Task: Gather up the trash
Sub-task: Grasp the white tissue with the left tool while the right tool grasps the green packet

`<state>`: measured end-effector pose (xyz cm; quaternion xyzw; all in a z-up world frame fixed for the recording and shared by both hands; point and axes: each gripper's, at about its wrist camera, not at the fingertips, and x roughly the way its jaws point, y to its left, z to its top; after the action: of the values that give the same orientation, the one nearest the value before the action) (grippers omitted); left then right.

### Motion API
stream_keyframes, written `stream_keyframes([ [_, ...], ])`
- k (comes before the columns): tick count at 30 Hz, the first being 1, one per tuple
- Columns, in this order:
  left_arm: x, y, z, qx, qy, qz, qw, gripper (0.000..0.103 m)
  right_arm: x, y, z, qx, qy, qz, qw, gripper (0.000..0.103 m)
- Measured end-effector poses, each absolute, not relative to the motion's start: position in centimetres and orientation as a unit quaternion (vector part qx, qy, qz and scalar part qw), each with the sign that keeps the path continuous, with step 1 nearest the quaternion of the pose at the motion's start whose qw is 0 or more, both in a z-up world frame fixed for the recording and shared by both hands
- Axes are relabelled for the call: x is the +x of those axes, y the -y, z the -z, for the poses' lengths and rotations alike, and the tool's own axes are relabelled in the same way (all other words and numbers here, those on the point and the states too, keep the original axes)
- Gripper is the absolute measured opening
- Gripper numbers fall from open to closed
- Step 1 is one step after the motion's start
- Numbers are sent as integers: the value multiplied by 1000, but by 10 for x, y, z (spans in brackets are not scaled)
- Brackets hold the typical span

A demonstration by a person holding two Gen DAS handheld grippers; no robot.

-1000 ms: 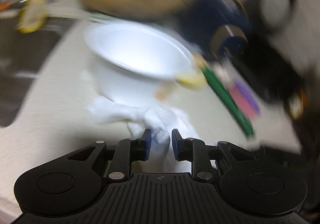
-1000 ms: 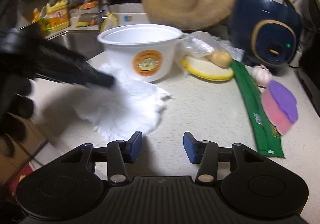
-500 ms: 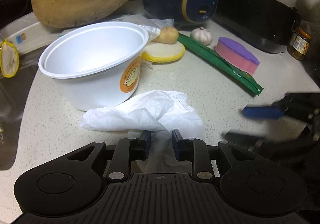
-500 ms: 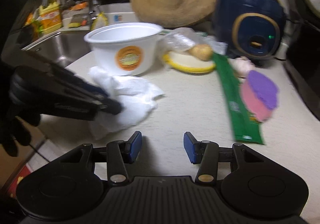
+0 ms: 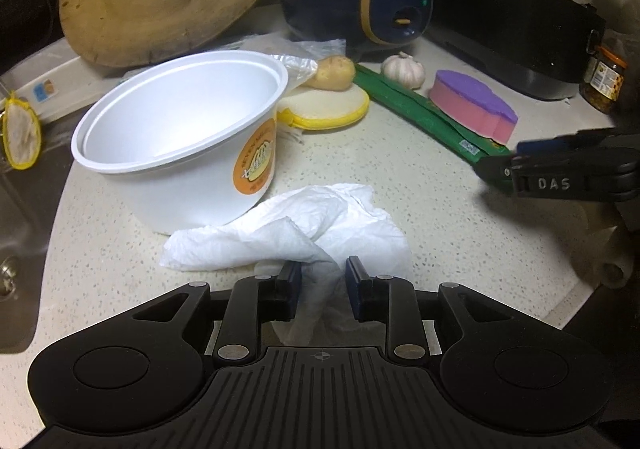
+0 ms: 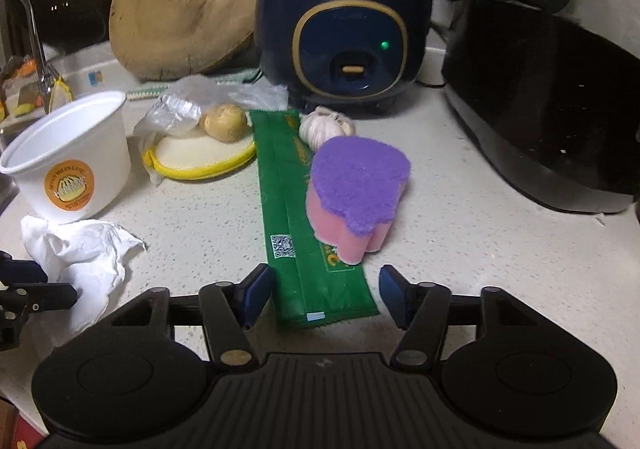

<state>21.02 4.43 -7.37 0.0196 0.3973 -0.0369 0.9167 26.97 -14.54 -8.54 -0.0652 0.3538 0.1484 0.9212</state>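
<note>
On the desk [image 6: 460,241], the white bowl [image 5: 180,137] touches the crumpled tissue [image 5: 304,229]. The left hand-held gripper [image 5: 320,285] is opening around the tissue. The right hand-held gripper [image 6: 326,295], closing, straddles the green wrapper [image 6: 296,217].

the right tool [image 6: 326,295] swings away from the crumpled tissue [image 6: 86,253] and now straddles the near end of the green wrapper [image 6: 298,233], its jaws closing. the left tool [image 5: 320,285] loosens, jaws opening around the tissue's near edge.
</note>
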Motion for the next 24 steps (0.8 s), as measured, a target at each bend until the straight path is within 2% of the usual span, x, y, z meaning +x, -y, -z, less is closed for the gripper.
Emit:
stream_keyframes([
  [2, 213, -44, 73, 20, -400, 35, 916, 30, 263, 140, 82, -71, -354, -155, 920, 28],
  [4, 214, -44, 73, 21, -400, 32, 916, 31, 253, 137, 78, -72, -366, -168, 912, 10],
  [7, 214, -43, 73, 20, -398, 28, 917, 31, 236, 136, 79, -70, -393, -207, 893, 9],
  [11, 214, -43, 73, 17, -398, 25, 917, 31, 217, 131, 72, -92, -386, -246, 884, 10],
  [12, 214, -43, 73, 15, -398, 24, 917, 31, 216, 130, 68, -96, -372, -248, 889, 13],
  [14, 214, -44, 73, 14, -399, 24, 917, 31, 223, 125, 61, -103, -349, -237, 901, 27],
  [16, 214, -44, 73, 13, -398, 25, 917, 30, 236, 122, 57, -92, -333, -229, 910, 46],
  [17, 214, -44, 73, 11, -398, 24, 917, 30, 246, 120, 57, -83, -333, -226, 912, 49],
  [18, 214, -44, 73, 9, -399, 24, 917, 30, 258, 119, 57, -75, -337, -223, 911, 52],
  [24, 219, -45, 71, 1, -412, 19, 911, 31, 317, 102, 79, -58, -374, -187, 907, 53],
])
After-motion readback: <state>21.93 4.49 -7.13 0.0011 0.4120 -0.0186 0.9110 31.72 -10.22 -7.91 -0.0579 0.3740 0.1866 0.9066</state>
